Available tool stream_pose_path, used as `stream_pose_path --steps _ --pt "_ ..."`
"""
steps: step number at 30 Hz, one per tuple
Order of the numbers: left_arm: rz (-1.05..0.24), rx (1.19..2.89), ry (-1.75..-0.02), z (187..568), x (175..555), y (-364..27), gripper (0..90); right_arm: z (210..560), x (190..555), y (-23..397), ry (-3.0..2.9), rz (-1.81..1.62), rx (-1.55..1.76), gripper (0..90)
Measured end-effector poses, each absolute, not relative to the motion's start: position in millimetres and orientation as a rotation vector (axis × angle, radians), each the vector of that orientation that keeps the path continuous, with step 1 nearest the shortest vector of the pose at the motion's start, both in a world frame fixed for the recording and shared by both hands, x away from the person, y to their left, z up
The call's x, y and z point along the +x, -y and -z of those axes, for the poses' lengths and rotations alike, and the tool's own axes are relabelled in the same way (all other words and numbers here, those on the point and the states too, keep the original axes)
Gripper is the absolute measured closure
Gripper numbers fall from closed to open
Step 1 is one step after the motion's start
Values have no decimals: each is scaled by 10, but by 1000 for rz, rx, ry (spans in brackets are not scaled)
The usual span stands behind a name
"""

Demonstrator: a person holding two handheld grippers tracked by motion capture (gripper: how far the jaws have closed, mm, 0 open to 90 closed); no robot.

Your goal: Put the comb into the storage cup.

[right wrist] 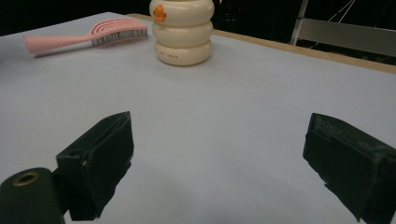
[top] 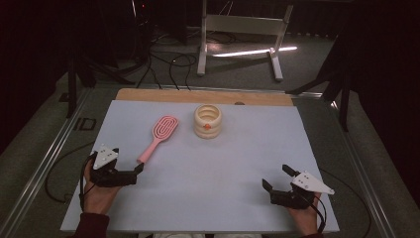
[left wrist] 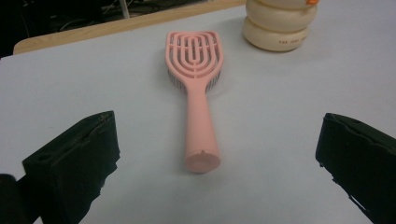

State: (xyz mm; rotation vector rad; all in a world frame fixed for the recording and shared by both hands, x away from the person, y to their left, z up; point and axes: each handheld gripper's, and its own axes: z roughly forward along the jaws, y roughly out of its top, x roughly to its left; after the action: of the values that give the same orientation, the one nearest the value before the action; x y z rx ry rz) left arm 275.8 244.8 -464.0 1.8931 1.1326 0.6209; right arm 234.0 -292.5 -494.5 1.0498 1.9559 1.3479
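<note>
Brush: pink hairbrush point(top: 157, 137) lies flat near the worktop's point(top: 208, 178) far edge, handle end just in front of the left gripper.
Left gripper point(top: 140, 168): low near the left edge, jaws spread wide, holding nothing.
Right gripper point(top: 276, 178): low by the near right corner, jaws spread wide, holding nothing.
Pot: cream ringed pot point(top: 208, 120) stands beside the brush.

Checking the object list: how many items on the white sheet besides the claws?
2. A pink hairbrush lies left of centre, handle toward the left claw. A cream ringed container stands upright just right of the brush head, apart from it. Nothing looks hidden.
</note>
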Motion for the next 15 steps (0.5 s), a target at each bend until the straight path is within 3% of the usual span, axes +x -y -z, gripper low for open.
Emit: stream_pose_path --steps 15 --pt "-585 1933 -1152 4620 2930 -2387 2 4953 2348 2920 -1962 -1346 1050 86"
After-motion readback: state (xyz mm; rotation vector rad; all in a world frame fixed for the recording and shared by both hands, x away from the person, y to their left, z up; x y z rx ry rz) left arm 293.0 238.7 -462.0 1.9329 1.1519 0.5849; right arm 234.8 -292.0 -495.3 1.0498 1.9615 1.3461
